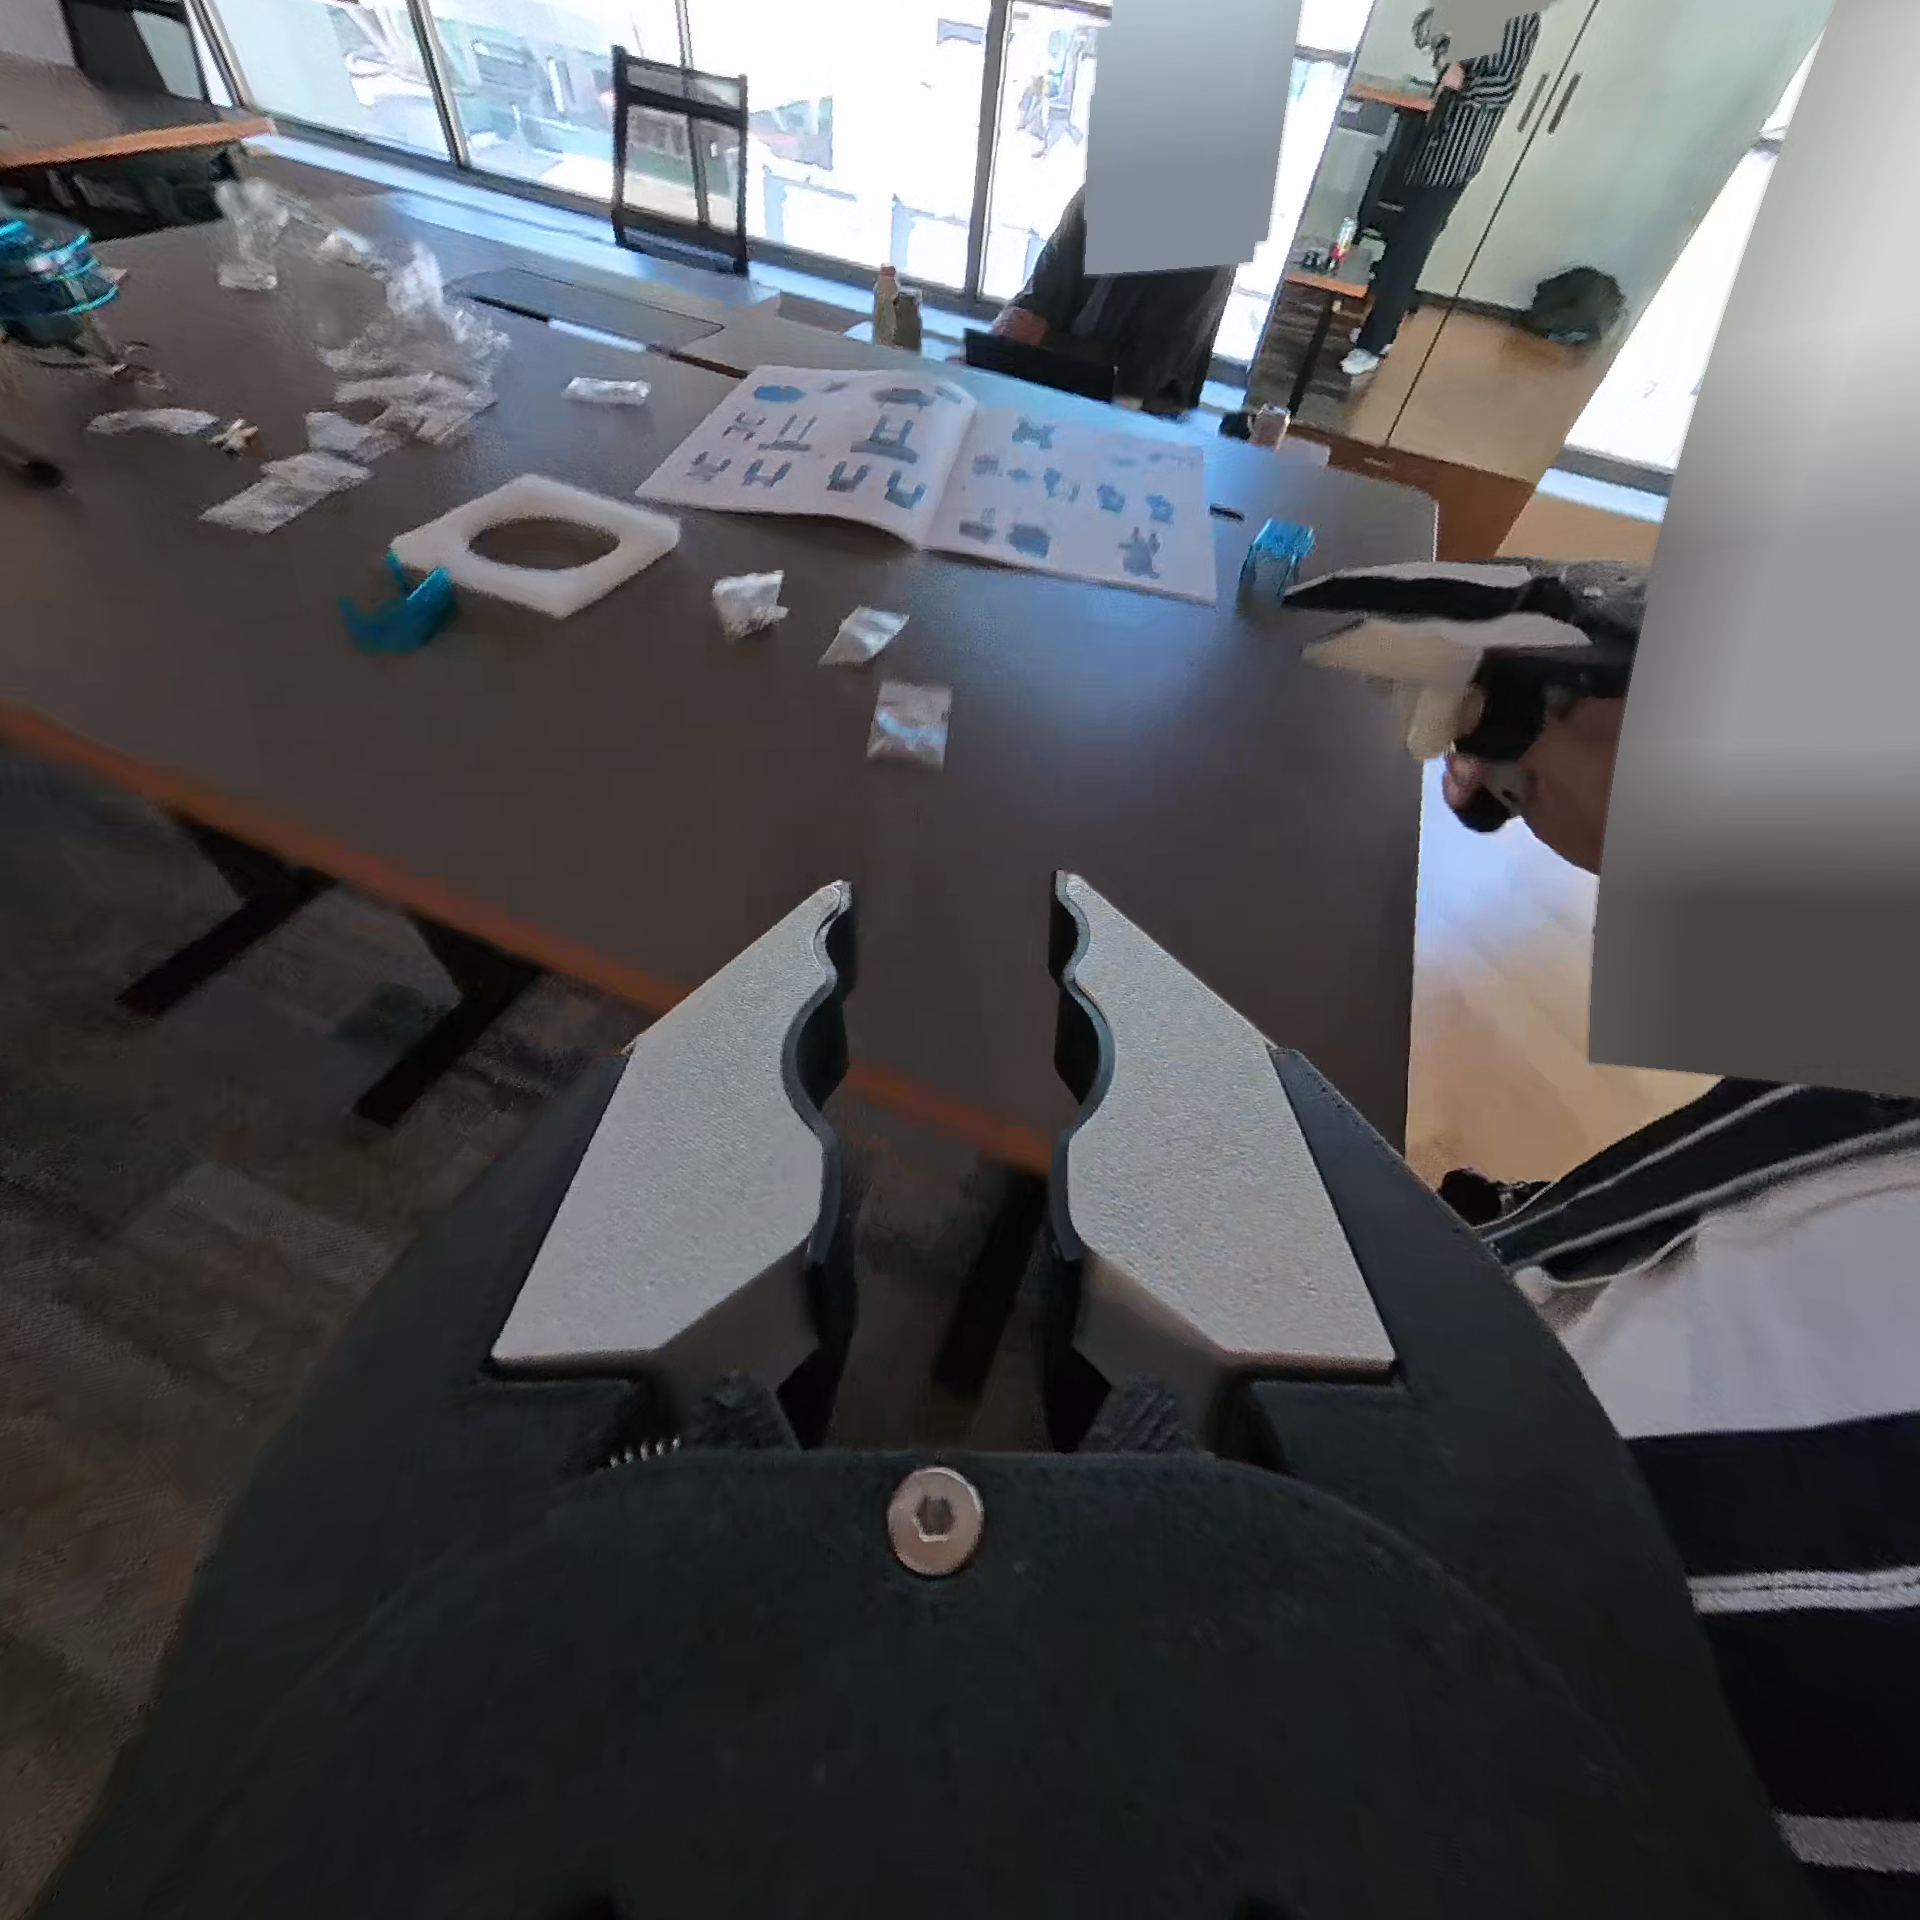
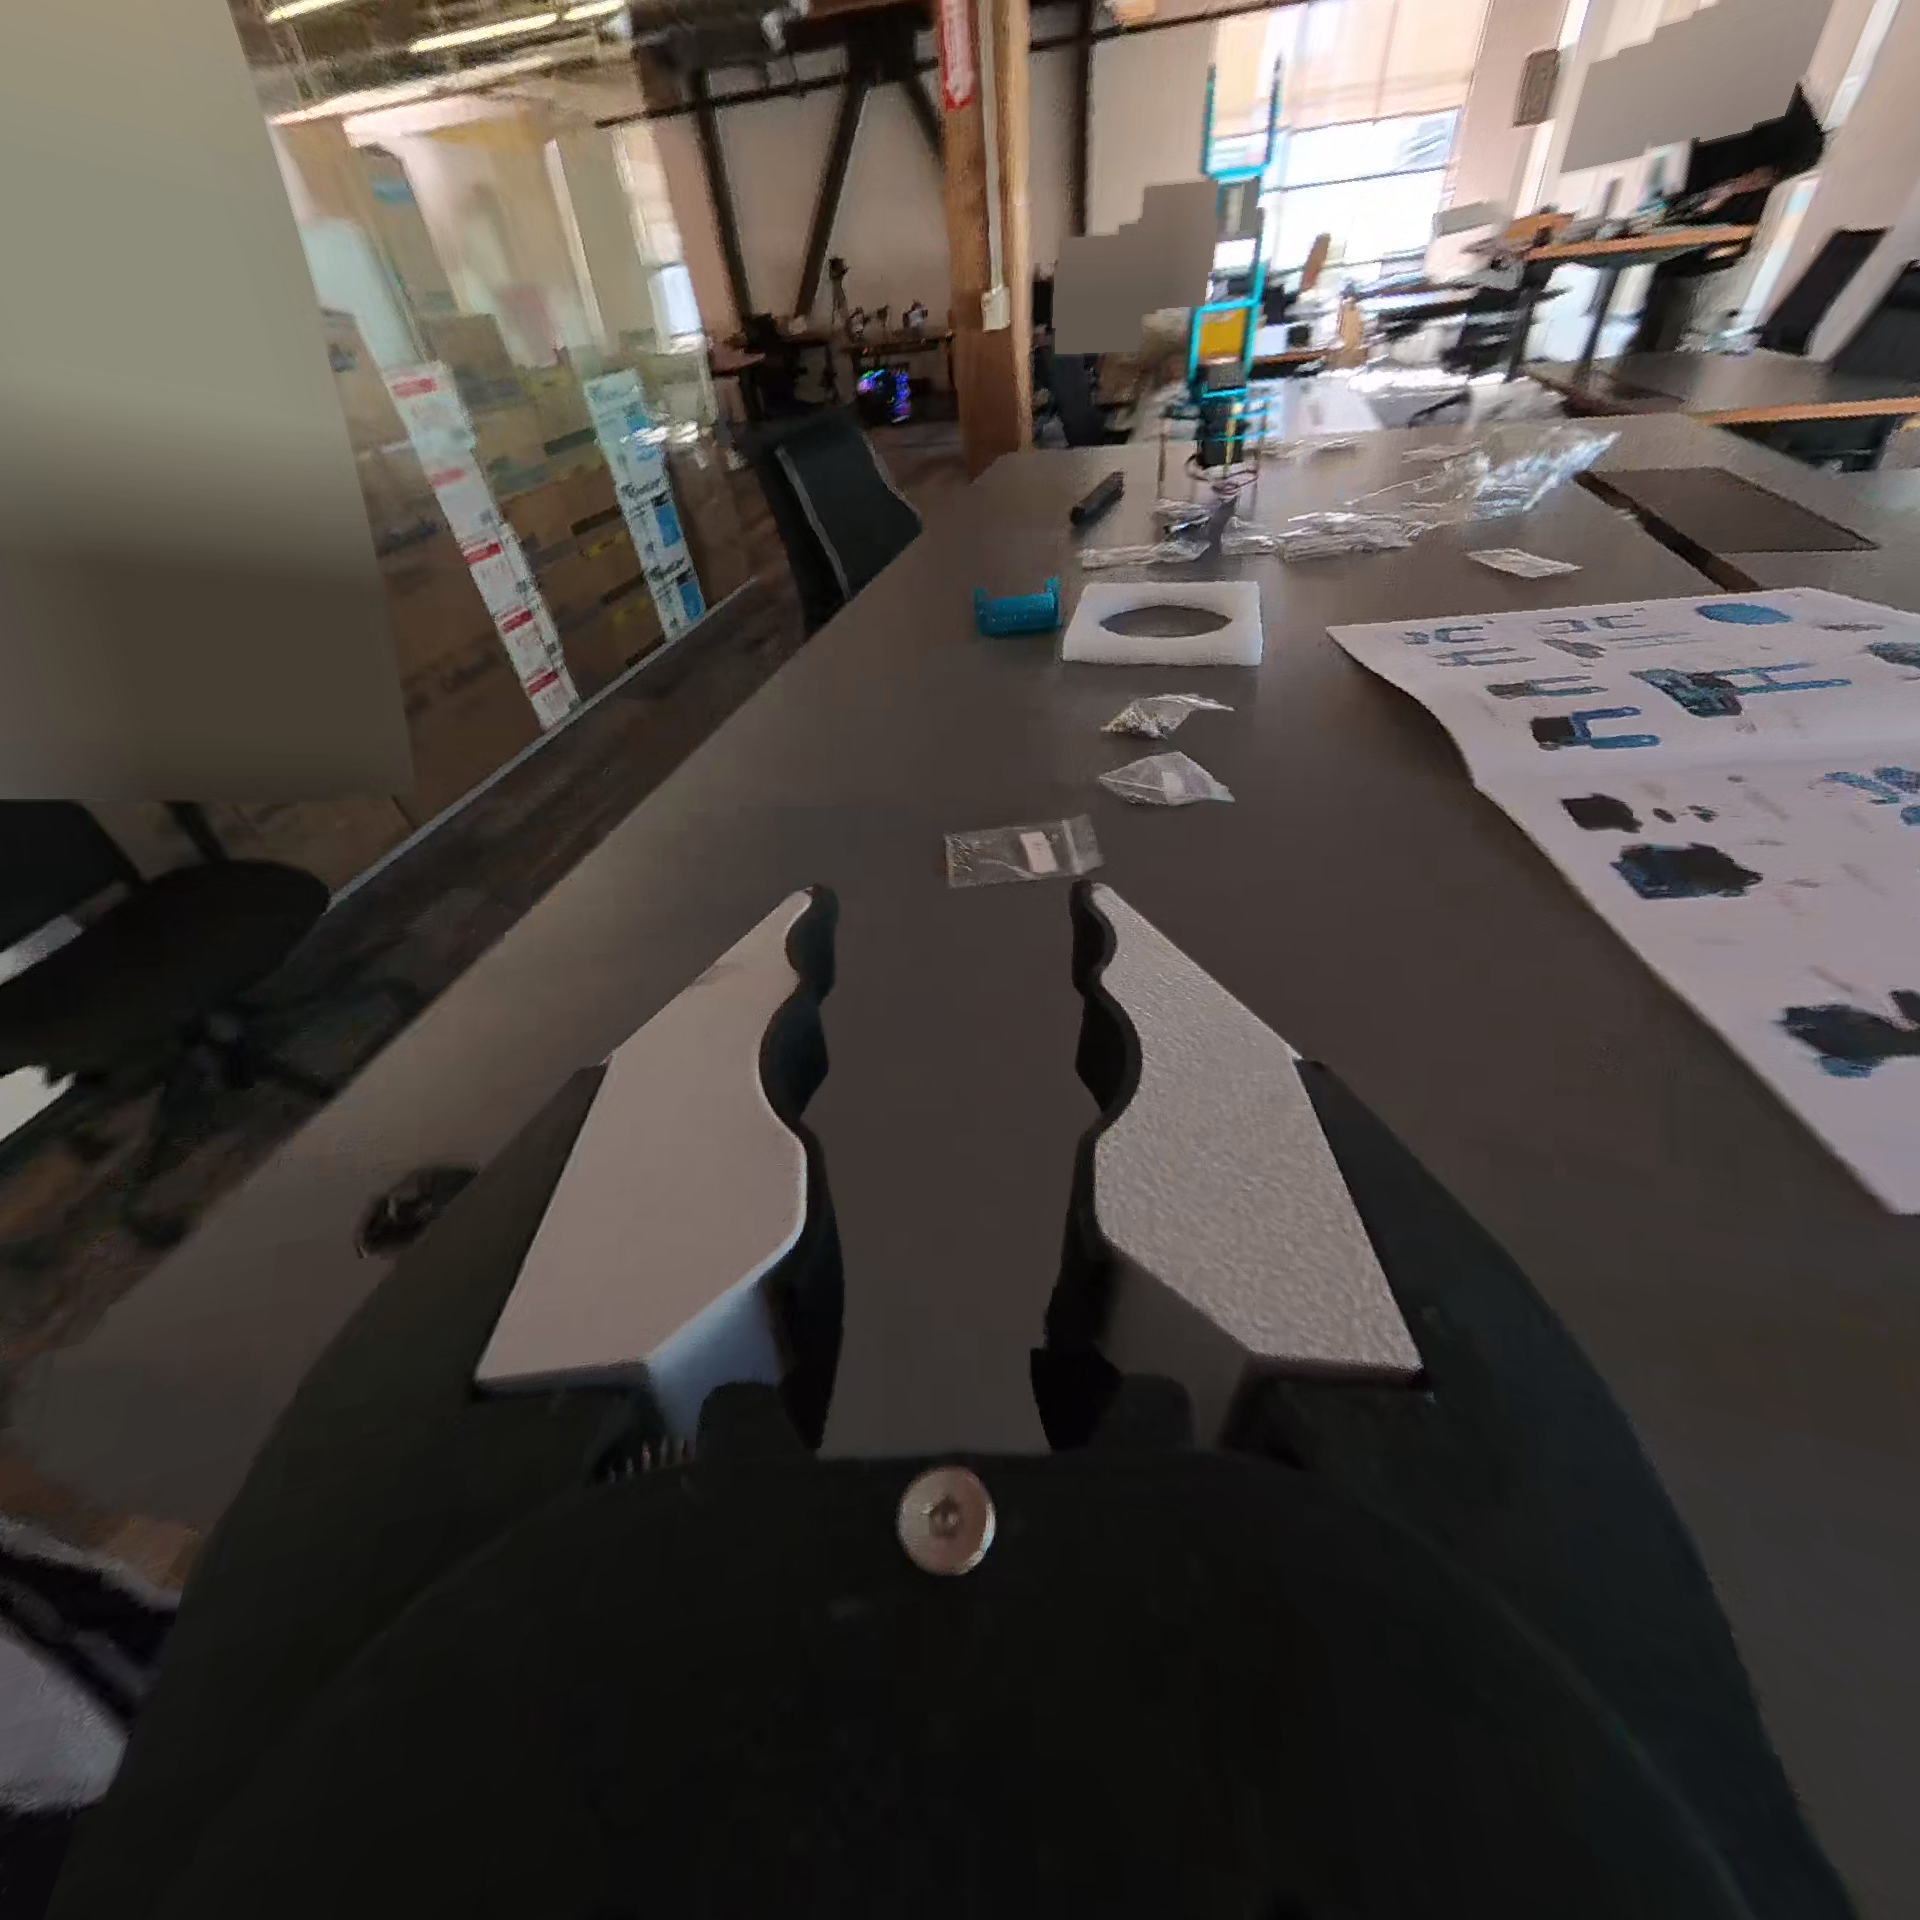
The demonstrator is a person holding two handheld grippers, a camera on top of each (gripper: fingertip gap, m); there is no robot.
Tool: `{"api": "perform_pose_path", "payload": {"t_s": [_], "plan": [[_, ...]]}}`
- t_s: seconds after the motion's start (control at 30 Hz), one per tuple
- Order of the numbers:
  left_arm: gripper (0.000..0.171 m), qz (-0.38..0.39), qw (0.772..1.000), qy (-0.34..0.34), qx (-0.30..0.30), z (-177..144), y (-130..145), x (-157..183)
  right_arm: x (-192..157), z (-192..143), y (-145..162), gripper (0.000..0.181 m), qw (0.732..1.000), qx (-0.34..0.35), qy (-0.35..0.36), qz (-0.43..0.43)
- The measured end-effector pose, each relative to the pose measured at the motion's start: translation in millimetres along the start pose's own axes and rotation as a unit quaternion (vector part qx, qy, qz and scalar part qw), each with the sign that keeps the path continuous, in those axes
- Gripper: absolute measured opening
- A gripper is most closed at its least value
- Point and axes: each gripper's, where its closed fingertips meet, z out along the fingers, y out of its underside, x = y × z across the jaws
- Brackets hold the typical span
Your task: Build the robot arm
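My left gripper [image 1: 951,899] is open and empty, held above the near edge of a dark table [image 1: 644,790]. My right gripper [image 2: 951,904] is open and empty, low over the table [image 2: 935,1091]; it also shows at the right of the left wrist view [image 1: 1299,623]. A small clear plastic bag [image 2: 1021,850] lies just beyond its fingertips; the same bag shows in the left wrist view [image 1: 910,719]. Two more small bags [image 2: 1164,779] [image 2: 1158,715] lie farther on. A white foam square with a round hole [image 2: 1164,623] and a blue plastic part [image 2: 1016,611] lie behind them.
An open instruction booklet [image 2: 1714,831] lies at the right. Another blue part [image 1: 1278,556] stands near the booklet's corner. Several clear bags [image 2: 1351,530] and a blue-framed device [image 2: 1226,405] sit at the far end. A person sits across the table [image 1: 1132,312]. Chairs [image 2: 842,499] stand along the left. The grippers' ends are close to 25 cm from one another.
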Motion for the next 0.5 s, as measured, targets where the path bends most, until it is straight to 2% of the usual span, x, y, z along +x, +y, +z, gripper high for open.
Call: {"api": "perform_pose_path", "payload": {"t_s": [0.07,0.13,0.2,0.27,0.37,0.5], "plan": [[0.036,-0.001,1.000,-0.007,-0.020,-48.9,24.0,-14.7,-25.5,13.8,-1.9,0.038,0.999,0.026,0.032,0.020],[0.037,-0.005,0.999,-0.038,-0.036,-96.8,43.4,-37.3,-47.9,31.1,-13.1,0.036,0.998,0.053,0.031,0.017],[0.037,-0.016,0.998,-0.060,-0.030,-136.2,53.2,-59.6,-45.7,44.0,-20.5,0.036,0.996,0.041,0.077,-0.023],[0.037,-0.034,0.998,-0.051,-0.010,-158.4,52.6,-77.1,-36.7,47.4,-29.1,0.037,0.991,0.041,0.122,-0.038],[0.037,-0.037,0.999,-0.018,0.019,-156.3,36.9,-97.8,-23.1,47.2,-30.9,0.040,0.985,0.054,0.162,-0.001],[0.039,-0.017,0.996,0.080,0.029,-103.9,4.7,-98.7,-0.8,48.5,-20.9,0.042,0.975,0.081,0.194,0.064]]}}
